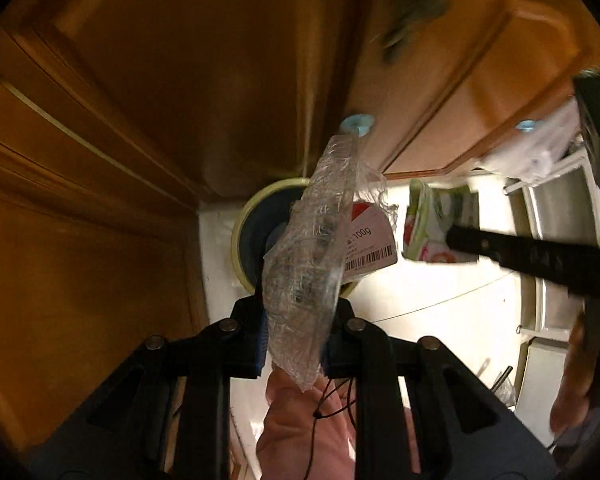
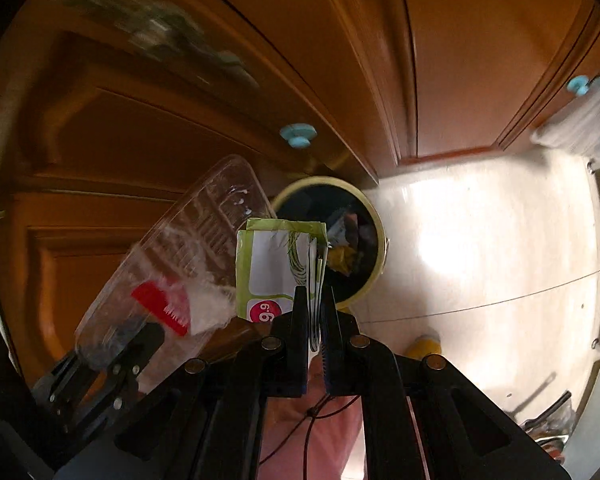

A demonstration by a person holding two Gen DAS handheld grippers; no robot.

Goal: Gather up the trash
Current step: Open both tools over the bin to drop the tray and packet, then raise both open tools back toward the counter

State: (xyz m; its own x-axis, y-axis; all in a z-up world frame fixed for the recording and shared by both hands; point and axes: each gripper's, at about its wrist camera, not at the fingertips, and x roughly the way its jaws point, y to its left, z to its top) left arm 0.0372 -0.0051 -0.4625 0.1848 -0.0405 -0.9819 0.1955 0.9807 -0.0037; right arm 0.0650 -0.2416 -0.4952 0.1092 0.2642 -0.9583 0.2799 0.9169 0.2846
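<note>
Above a round yellow-rimmed trash bin (image 2: pixel 374 236) at twelve o'clock, the left gripper (image 1: pixel 296 336) is clamping a crumpled clear plastic tray with a barcode label (image 1: pixel 312 240). At three o'clock, the right gripper (image 2: pixel 314 320) is pinching a flattened green-and-white carton (image 2: pixel 278 264). Both appear mid-delivery; next, releasing over the opening.

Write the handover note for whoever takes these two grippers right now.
Left gripper: shut on the clear plastic tray, labelled, empty.
Right gripper: shut on the green-and-white carton, flattened.
Trash bin: on the floor against the wooden cabinets, open, trash already inside. Both items hang above and just short of its mouth.
Done: both pieces picked up and brought to the bin.
Left: move each over the opening and let go, probably one at a time. A yellow object lies on the floor nearby; unclear whether it is trash.
</note>
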